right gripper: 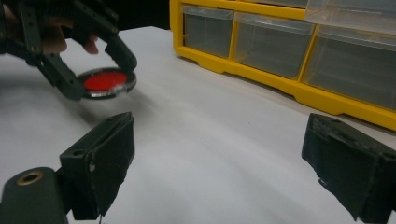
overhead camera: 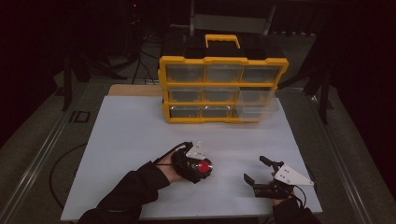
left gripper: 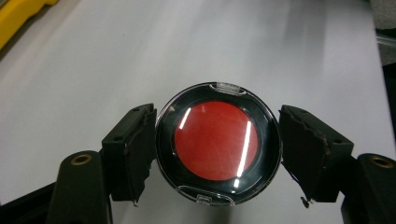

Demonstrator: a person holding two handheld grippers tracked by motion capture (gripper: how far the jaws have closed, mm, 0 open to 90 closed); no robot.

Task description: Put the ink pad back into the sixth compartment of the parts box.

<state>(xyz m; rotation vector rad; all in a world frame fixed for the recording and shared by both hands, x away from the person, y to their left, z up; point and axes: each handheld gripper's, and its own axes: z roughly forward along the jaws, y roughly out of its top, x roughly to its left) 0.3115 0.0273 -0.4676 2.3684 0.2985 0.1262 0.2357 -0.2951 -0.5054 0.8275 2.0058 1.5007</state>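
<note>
White tabletop [overhead camera: 140, 140] carries a yellow drawer organiser [overhead camera: 223, 88]; from above, the left gripper [overhead camera: 204, 168] clamps a round black-rimmed red disc [overhead camera: 203, 167] (lifted clear). Its own view confirms the pinch. Right gripper [right gripper: 224, 163] gapes, holding nothing.

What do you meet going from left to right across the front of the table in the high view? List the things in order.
Left sleeve → left gripper shut on the round red compact → right gripper, jaws open.
</note>
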